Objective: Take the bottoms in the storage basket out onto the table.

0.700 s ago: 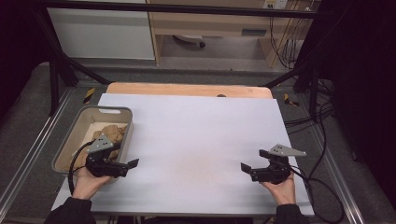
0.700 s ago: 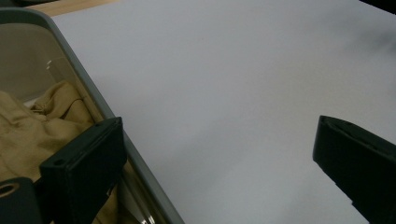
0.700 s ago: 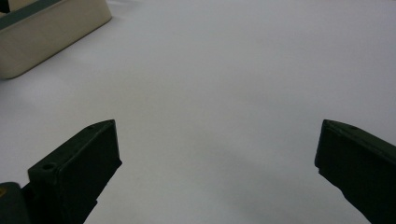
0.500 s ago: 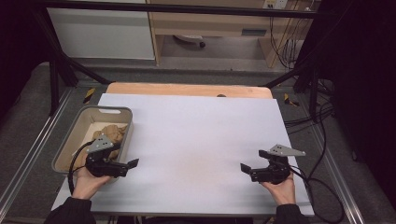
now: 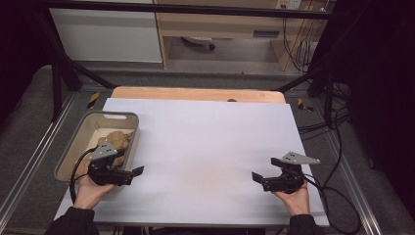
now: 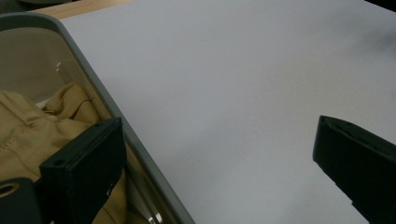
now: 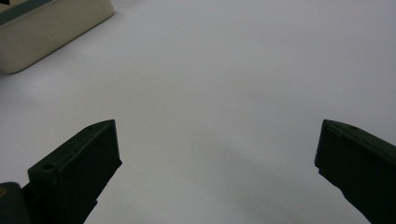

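1. Table (image 5: pixel 205 147) covered by a pale grey sheet, with a strip of bare wood along its far edge, seen from above; a person's two hands come in from the near side.
2. Bin (image 5: pixel 73 147), a beige rectangular tub with a grey rim, sits at the table's left edge, its long side running away from the person.
3. Cloth (image 5: pixel 116 141), tan and crumpled, lies inside the bin toward its near end; in the left gripper view it (image 6: pixel 28 126) shows folds and a stitched seam.
4. Left gripper (image 5: pixel 139 171) is held low at the bin's near right corner and points toward the middle of the table. Its jaws are spread wide with nothing between them. In the left gripper view (image 6: pixel 219 154) one jaw hangs over the cloth inside the bin, the other over the bare sheet, with the bin's rim (image 6: pixel 116 121) running between them.
5. Right gripper (image 5: pixel 255 177) rests near the table's right front, well apart from the bin, pointing left. Its jaws (image 7: pixel 217 154) are also spread wide, gripping nothing, with bare sheet beneath.
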Available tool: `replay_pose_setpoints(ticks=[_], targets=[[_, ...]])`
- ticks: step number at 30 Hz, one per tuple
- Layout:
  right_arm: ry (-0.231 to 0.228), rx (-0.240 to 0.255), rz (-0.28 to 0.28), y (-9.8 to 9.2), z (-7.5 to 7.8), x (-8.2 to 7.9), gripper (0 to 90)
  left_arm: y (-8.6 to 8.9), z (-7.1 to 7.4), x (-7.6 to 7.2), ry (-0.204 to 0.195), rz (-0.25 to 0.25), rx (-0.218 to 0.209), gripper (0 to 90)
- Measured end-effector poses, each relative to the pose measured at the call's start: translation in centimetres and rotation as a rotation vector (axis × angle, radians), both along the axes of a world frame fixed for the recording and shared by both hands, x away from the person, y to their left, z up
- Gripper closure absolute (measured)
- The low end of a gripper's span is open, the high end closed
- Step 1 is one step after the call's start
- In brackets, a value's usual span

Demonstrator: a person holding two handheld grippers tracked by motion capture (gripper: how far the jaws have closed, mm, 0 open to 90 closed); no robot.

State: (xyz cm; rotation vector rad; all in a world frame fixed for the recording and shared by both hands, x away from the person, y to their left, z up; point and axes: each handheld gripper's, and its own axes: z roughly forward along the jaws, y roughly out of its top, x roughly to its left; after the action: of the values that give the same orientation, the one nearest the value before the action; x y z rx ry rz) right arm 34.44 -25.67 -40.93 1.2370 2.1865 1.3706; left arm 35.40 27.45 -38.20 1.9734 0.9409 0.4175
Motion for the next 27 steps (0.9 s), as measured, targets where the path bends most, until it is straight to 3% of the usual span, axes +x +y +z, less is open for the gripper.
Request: replay_pose_setpoints(ticks=[27], targets=[[0.004, -0.004, 0.001, 0.0, 0.0, 0.0, 0.6, 2.0, 1.2, 0.1, 0.030, 0.050, 0.017, 2.8]])
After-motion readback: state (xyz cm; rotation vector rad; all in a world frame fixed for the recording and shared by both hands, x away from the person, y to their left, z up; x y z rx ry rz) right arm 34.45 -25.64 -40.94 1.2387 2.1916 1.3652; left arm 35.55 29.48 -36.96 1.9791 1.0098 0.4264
